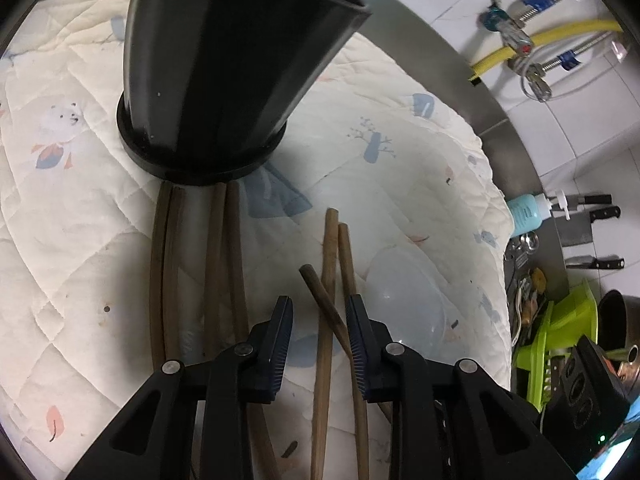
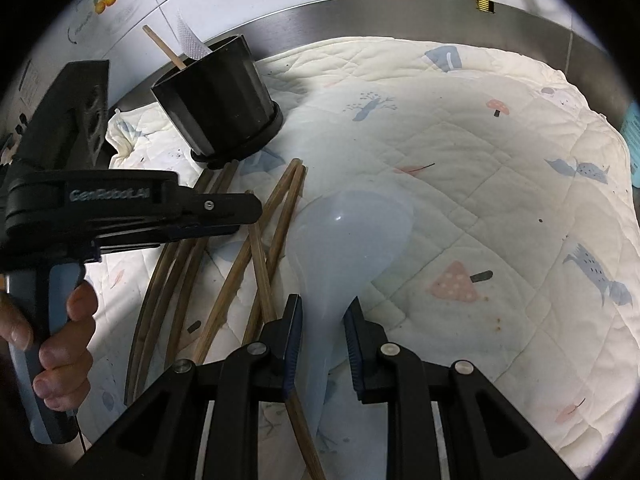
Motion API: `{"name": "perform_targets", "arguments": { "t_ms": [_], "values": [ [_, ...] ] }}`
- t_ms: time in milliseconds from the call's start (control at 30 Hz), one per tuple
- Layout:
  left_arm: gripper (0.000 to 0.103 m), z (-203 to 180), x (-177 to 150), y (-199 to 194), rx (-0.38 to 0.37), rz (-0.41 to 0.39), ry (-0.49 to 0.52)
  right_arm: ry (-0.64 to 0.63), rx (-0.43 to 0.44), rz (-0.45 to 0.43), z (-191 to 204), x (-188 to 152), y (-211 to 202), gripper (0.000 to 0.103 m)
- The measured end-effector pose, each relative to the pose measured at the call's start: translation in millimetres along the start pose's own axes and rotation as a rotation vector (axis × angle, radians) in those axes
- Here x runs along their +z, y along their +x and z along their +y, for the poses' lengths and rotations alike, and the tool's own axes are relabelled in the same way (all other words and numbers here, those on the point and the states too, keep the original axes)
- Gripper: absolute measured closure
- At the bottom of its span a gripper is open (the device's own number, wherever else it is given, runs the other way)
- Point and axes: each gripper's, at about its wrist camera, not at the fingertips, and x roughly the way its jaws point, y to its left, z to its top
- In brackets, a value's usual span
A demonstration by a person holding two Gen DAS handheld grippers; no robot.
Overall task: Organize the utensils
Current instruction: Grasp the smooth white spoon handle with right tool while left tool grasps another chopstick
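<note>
A quilted cloth (image 2: 460,152) w/ small printed figures is spread over the steel tabletop (image 2: 360,20). A black utensil holder (image 1: 224,68) stands on the cloth near the tabletop's back edge; a wooden stick (image 2: 164,47) and a white perforated piece (image 2: 190,42) are seen poking out of its top. Brown chopsticks (image 1: 330,280) are scattered on the cloth in front of the holder, several w/ tips reaching its base, others crossed just beside a translucent ladle (image 2: 352,224).

Left tongs (image 1: 318,320) are held over the crossed chopsticks, jaws partly apart; chopsticks are seen in the gap, but whether the pads press on them can't be told. No earlier view is given.

Right tongs (image 2: 322,320) are clamped on the ladle's handle, bowl lying ahead of the fingertips toward the cloth's middle. In the right wrist view the left tool is seen side-on, gripped by a hand (image 2: 52,340).

Past the tabletop's right end, knives (image 1: 596,208), a blue pump bottle (image 1: 528,212) and a green rack (image 1: 560,328) are visible, w/ a yellow hose (image 1: 552,36) on the tiled wall
</note>
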Motion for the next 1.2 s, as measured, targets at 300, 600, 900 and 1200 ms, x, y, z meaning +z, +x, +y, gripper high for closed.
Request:
{"name": "perform_targets", "arguments": {
  "t_ms": [300, 600, 900, 1200],
  "values": [
    [0.077, -6, 8, 6, 0.016, -0.020, 0.013, -0.008, 0.007, -0.013, 1, -2, -1, 0.079],
    [0.089, -5, 6, 7, 0.030, -0.070, 0.030, -0.002, 0.012, -0.024, 0, -6, -3, 0.079],
    [0.096, -11, 6, -32, -0.019, -0.169, 0.048, 0.010, 0.008, -0.045, -2, -6, -10, 0.083],
    [0.096, -20, 6, -70, -0.047, -0.235, 0.072, 0.033, 0.025, -0.038, -4, -6, -8, 0.092]
  ]
}}
